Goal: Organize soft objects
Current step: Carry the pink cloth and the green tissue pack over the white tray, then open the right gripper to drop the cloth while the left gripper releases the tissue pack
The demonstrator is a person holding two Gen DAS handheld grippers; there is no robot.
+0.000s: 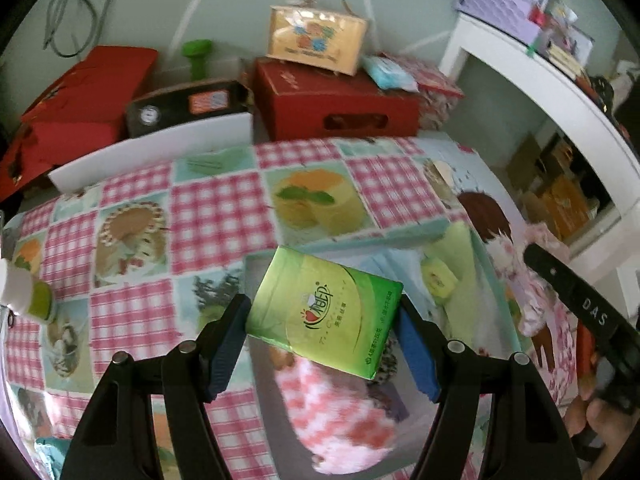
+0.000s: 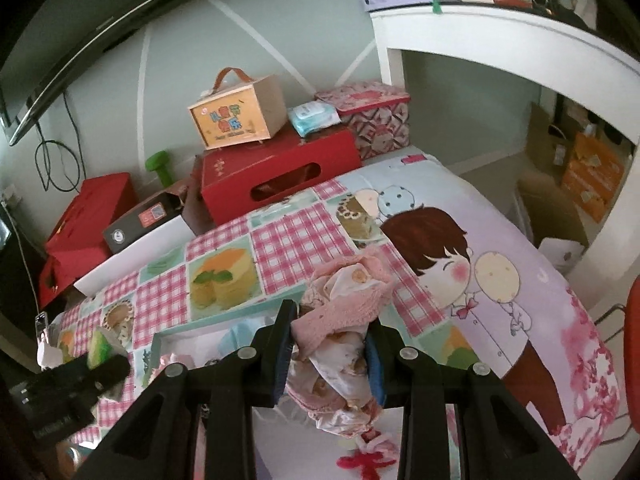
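My left gripper (image 1: 324, 344) is shut on a green tissue pack (image 1: 326, 312) and holds it above a shallow teal-rimmed box (image 1: 360, 242) on the table. In the box lie a pink-and-white checked soft cloth (image 1: 336, 412), a light green cloth (image 1: 460, 264) and a small green pack (image 1: 438, 280). My right gripper (image 2: 330, 344) is shut on a bundle of pink fleecy cloth (image 2: 344, 300) with a white printed lining, held over the same box (image 2: 224, 316). The other gripper shows at the right edge of the left wrist view (image 1: 580, 304) and at the lower left of the right wrist view (image 2: 68, 388).
A patterned tablecloth (image 1: 200, 216) covers the table. Behind it stand red boxes (image 1: 332, 100), a tan handled box (image 1: 316, 36), a black box (image 1: 184, 104) and a white shelf unit (image 2: 500, 32). A white-and-green bottle (image 1: 28, 292) lies at the table's left. A red chair (image 2: 632, 360) is at the right.
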